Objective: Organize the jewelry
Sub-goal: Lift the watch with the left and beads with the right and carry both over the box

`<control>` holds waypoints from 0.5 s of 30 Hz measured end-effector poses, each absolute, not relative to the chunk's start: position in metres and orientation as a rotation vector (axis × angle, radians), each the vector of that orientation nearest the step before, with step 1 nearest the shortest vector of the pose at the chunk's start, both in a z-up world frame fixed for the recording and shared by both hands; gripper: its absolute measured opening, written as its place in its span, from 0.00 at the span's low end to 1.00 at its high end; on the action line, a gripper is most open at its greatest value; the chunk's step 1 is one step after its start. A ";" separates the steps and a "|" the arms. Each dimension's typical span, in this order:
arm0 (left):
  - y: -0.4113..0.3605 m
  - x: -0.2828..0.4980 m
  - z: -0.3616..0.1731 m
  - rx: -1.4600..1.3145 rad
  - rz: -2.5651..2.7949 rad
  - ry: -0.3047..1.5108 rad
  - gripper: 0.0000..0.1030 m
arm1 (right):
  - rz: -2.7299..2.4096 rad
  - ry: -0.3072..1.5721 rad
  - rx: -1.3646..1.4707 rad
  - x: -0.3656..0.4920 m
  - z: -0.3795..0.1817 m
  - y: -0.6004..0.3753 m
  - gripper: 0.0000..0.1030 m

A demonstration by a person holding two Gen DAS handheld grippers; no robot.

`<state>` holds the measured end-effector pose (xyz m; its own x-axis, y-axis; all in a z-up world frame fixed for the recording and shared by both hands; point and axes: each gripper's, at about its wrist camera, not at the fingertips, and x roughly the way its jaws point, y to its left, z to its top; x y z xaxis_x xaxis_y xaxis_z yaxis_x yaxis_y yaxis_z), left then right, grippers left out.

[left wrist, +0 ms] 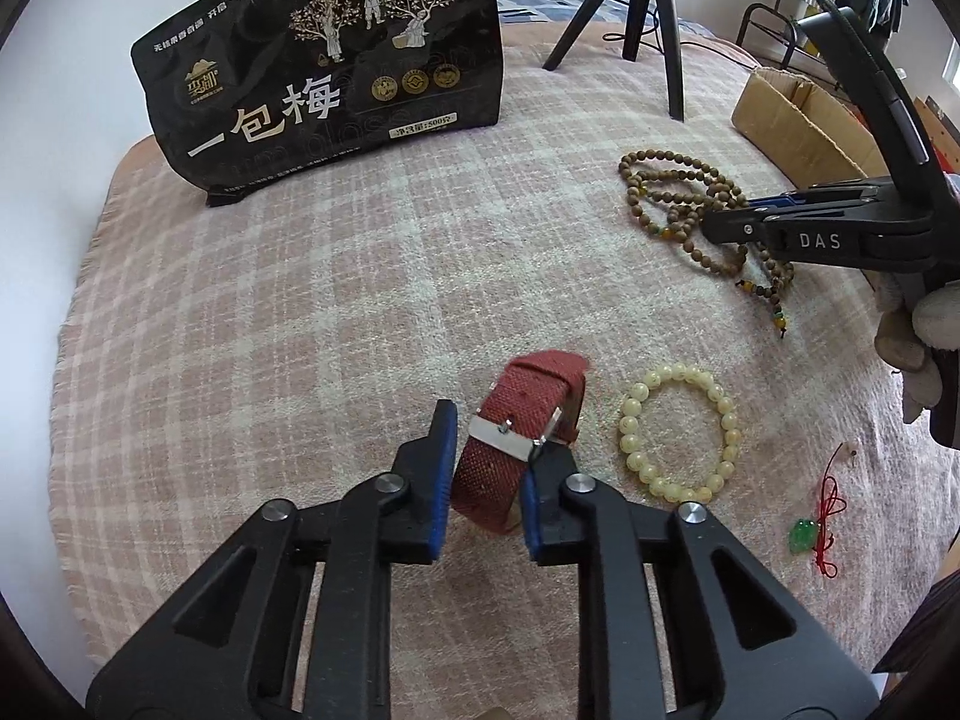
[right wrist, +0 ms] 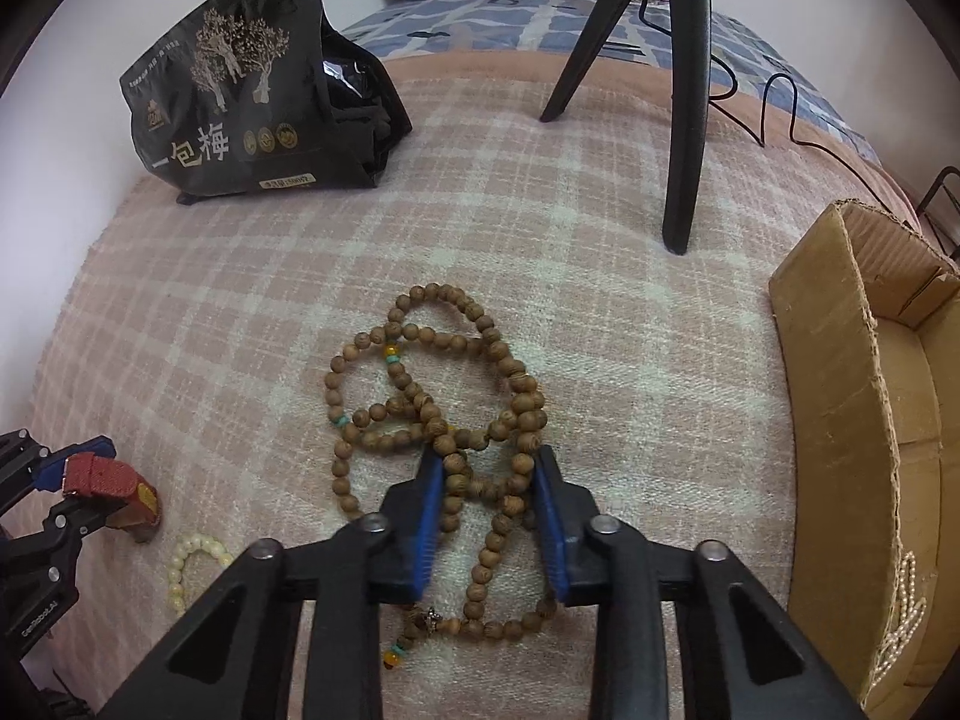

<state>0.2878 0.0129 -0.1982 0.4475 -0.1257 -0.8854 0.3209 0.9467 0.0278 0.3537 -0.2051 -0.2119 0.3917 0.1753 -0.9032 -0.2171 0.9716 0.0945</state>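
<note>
My left gripper (left wrist: pixel 495 429) is closed around a red woven watch strap (left wrist: pixel 522 438) with a metal buckle, its blue pads touching both sides; the strap rests on the plaid cloth. It also shows in the right wrist view (right wrist: pixel 111 480). My right gripper (right wrist: pixel 489 456) is open, its fingers down on either side of a heap of brown wooden prayer beads (right wrist: pixel 438 396), not closed on them. The beads also show in the left wrist view (left wrist: pixel 678 192). A cream bead bracelet (left wrist: pixel 678 432) lies right of the strap. A green pendant on red cord (left wrist: pixel 807 531) lies further right.
A black snack bag (left wrist: pixel 324 66) stands at the back left. A black tripod (right wrist: pixel 678 90) stands at the back. An open cardboard box (right wrist: pixel 864 420) on the right holds a pearl string (right wrist: pixel 900 612). The pink plaid cloth (left wrist: pixel 300 300) covers the surface.
</note>
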 end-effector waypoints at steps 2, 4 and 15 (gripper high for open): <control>0.014 0.287 -0.198 0.201 -0.277 1.069 0.15 | 0.251 1.135 -0.040 0.351 -0.211 -0.204 0.13; 0.013 0.284 -0.196 0.208 -0.270 1.060 0.15 | 0.252 1.128 -0.038 0.350 -0.210 -0.203 0.11; 0.011 0.273 -0.176 0.199 -0.252 1.005 0.12 | 0.280 1.026 -0.030 0.333 -0.169 -0.202 0.11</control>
